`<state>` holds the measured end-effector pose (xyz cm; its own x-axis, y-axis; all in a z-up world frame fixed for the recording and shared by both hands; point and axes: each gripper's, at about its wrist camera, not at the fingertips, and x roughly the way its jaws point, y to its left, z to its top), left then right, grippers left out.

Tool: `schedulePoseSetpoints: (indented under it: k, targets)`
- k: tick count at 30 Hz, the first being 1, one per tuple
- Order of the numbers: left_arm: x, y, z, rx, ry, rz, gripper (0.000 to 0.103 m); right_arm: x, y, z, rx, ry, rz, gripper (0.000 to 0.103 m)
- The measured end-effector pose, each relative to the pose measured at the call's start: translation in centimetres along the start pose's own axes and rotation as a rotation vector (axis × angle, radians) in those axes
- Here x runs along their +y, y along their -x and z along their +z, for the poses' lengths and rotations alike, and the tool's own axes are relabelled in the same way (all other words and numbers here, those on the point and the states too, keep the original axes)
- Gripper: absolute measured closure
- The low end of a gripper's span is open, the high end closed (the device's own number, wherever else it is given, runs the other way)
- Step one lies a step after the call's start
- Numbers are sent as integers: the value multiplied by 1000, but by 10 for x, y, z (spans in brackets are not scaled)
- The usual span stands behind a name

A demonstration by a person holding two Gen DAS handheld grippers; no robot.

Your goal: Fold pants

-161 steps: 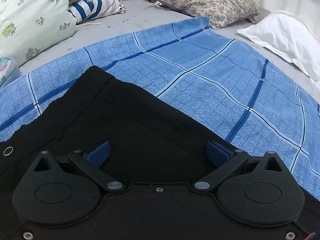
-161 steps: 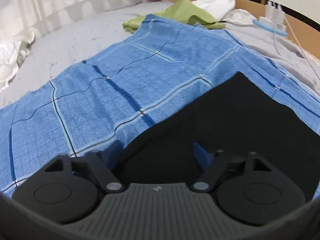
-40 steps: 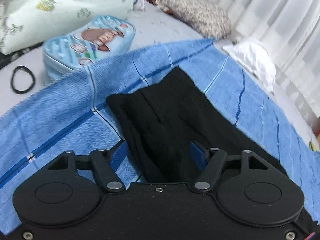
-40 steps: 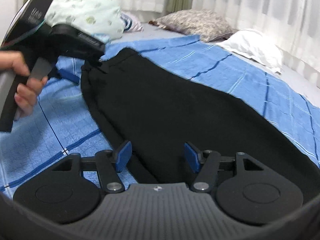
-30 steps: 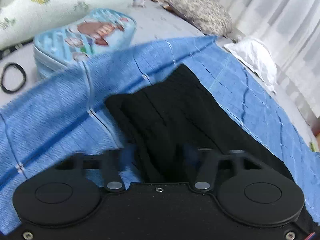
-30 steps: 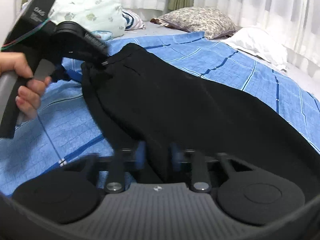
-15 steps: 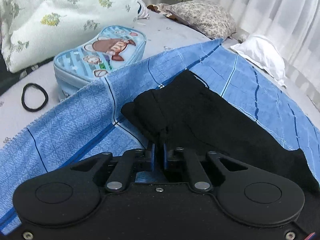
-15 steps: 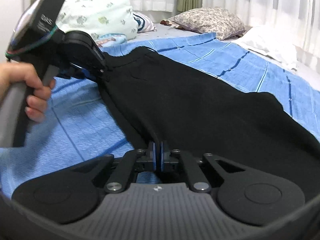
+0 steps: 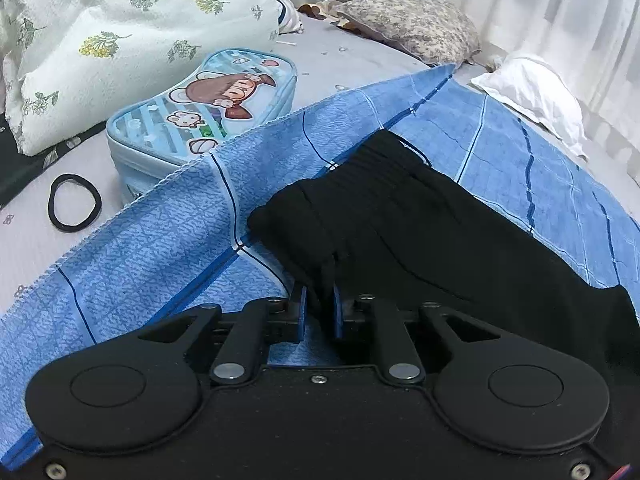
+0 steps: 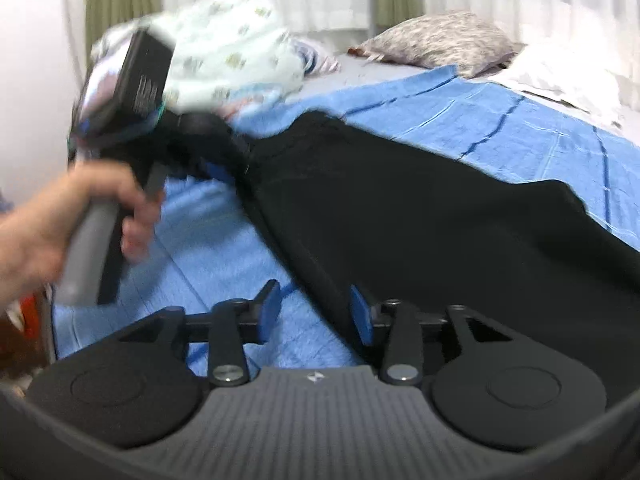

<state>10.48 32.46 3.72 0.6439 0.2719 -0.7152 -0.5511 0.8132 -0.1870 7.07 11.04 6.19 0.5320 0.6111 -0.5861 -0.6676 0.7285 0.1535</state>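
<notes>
While the black pants [image 9: 420,232] lay on the blue checked sheet [image 9: 160,248], the left gripper [image 9: 319,308] pinched their waistband edge, its jaws opening; the right gripper [image 10: 314,312] was opening, pads clear of the hem between them.

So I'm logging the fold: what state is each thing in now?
Black fabric pants: flat on the blue checked sheet, waistband bunched.
Left gripper: opening, waistband fabric between its pads.
Right gripper: opening, pads clear of the pants edge.
Cartoon-print blue zip case: closed.
Black hair tie: lying loose.
</notes>
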Motion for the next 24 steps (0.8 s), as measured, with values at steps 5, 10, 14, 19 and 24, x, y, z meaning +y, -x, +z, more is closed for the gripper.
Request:
schedulePoseSetpoints:
  k: [5, 10, 14, 19, 24]
  targets:
    - [0, -2, -2, -8, -16, 12, 85, -39, 15, -2, -15, -72, -189, 38]
    - [-3, 14, 1, -41, -31, 24, 86, -56, -1, -6, 16, -133, -240, 44]
    - [-5, 42, 7, -99, -54, 10, 87, -20, -26, -10, 45, -14, -126, 57]
    - [-14, 72, 15, -178, -108, -105, 78, -3, -22, 8, 33, 17, 88, 46]
    - [-33, 55, 6, -157, -170, -156, 77, -37, -24, 24, 10, -36, -119, 43]
